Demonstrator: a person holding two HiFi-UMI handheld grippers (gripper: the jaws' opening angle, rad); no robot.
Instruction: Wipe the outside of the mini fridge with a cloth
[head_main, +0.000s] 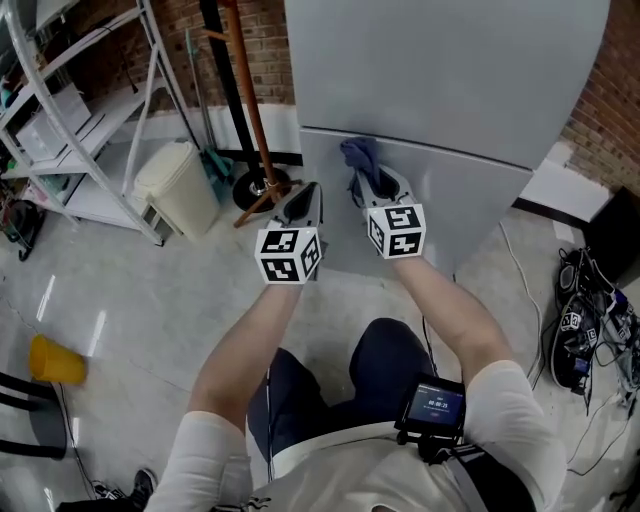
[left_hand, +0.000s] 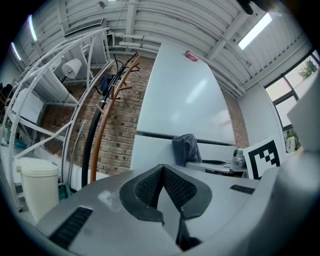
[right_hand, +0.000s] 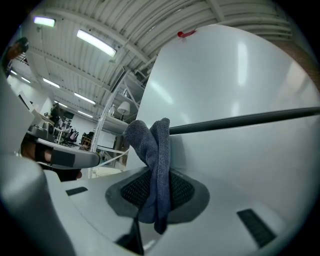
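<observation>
The grey mini fridge (head_main: 440, 90) stands in front of me, its door seam (right_hand: 250, 120) running dark across the right gripper view. My right gripper (head_main: 372, 185) is shut on a blue-grey cloth (right_hand: 152, 150), which sticks out past the jaws and hangs close to the fridge's lower door (head_main: 440, 190). Whether the cloth (head_main: 360, 155) touches the metal, I cannot tell. My left gripper (head_main: 303, 205) is shut with nothing in it, held just left of the fridge's corner. From the left gripper view (left_hand: 162, 187) I see the cloth (left_hand: 186, 149) and the fridge (left_hand: 180, 105).
A cream bin (head_main: 178, 188) and a wooden coat stand (head_main: 250, 100) are left of the fridge. White shelving (head_main: 70, 130) fills the far left. A yellow object (head_main: 55, 360) lies on the floor. Cables (head_main: 590, 330) trail at the right.
</observation>
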